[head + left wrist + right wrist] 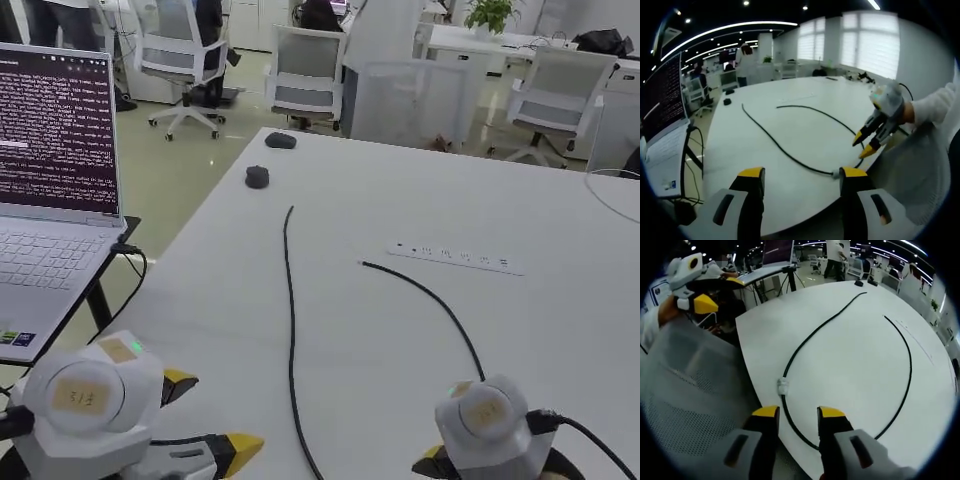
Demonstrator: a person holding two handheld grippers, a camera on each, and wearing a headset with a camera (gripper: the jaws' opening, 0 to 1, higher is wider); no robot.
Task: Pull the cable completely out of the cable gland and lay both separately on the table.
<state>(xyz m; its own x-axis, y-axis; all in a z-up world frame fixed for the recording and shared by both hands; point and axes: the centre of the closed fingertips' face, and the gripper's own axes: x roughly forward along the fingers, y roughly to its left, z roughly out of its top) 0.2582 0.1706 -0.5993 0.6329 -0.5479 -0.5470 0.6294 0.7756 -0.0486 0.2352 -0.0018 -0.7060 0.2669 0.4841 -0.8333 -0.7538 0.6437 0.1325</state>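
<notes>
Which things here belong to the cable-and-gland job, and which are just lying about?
Job in hand: cable, cable gland, left gripper, right gripper, table.

Lying about: laptop, mouse, second mouse, power strip, office chairs.

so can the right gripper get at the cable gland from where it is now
Probably yes: the white cable gland sits on the black cable near the table edge, just ahead of the right gripper, whose jaws stand open, and nothing lies between them.
</notes>
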